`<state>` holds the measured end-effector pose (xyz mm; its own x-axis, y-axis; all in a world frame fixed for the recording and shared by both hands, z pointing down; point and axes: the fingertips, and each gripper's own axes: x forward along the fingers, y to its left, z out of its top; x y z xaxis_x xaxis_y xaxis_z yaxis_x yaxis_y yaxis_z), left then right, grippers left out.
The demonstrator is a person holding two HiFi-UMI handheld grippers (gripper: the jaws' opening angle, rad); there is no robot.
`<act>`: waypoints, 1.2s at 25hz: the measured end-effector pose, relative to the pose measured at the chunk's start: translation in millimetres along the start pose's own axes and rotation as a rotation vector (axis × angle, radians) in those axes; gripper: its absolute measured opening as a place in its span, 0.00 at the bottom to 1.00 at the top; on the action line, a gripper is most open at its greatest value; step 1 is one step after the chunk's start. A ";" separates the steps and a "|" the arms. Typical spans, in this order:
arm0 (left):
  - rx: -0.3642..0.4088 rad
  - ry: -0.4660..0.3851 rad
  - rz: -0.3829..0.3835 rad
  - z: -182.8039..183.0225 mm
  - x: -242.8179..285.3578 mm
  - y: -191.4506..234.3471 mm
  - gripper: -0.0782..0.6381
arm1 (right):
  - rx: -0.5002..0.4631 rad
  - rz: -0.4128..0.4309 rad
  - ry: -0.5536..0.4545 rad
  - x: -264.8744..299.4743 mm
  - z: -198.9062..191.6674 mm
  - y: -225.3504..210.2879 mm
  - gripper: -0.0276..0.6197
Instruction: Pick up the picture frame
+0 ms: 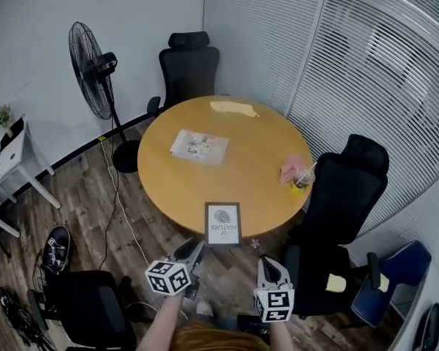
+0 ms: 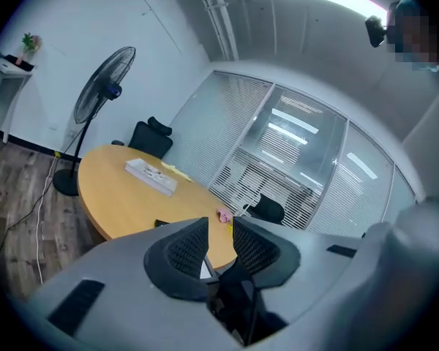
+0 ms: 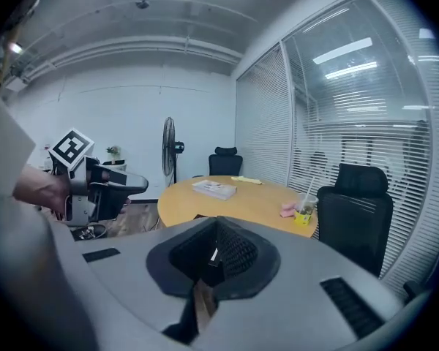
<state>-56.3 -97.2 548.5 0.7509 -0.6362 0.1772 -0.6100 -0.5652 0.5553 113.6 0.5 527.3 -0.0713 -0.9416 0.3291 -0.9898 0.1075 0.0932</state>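
Picture frame (image 1: 223, 224) sits at the near edge of the round bench (image 1: 256, 152) in the head view. The left hand-held gripper (image 1: 193, 251) and the right hand-held gripper (image 1: 270, 264) are low in the shot, just short of that edge on either side of the frame, and neither is touching it. Over to the left gripper view: jaws spread, a clear gap, nothing caught between them. Right gripper view: the tips are drawn together, nothing is pinched, and the bench lies ahead.

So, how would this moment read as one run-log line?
left claw open, empty | right claw shut, empty | picture frame at near edge of table, untouched
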 end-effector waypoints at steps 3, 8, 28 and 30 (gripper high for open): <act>-0.017 0.023 -0.004 -2.1 11.5 8.9 0.28 | -0.011 -0.036 -0.010 5.0 8.2 -5.8 0.06; 0.011 0.052 0.006 0.2 31.0 19.2 0.28 | 0.011 -0.057 -0.006 24.5 5.7 -20.0 0.06; -0.021 0.138 0.042 -21.3 69.6 50.4 0.28 | 0.051 0.064 0.072 79.8 -24.9 -19.4 0.06; -0.024 0.156 0.045 -26.7 74.2 53.2 0.28 | 0.051 0.076 0.082 86.1 -27.3 -20.2 0.06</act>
<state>-26.4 -160.4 612.9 0.7542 -0.5706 0.3250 -0.6391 -0.5241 0.5630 130.9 -74.0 579.4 -0.1387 -0.9019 0.4091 -0.9870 0.1599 0.0179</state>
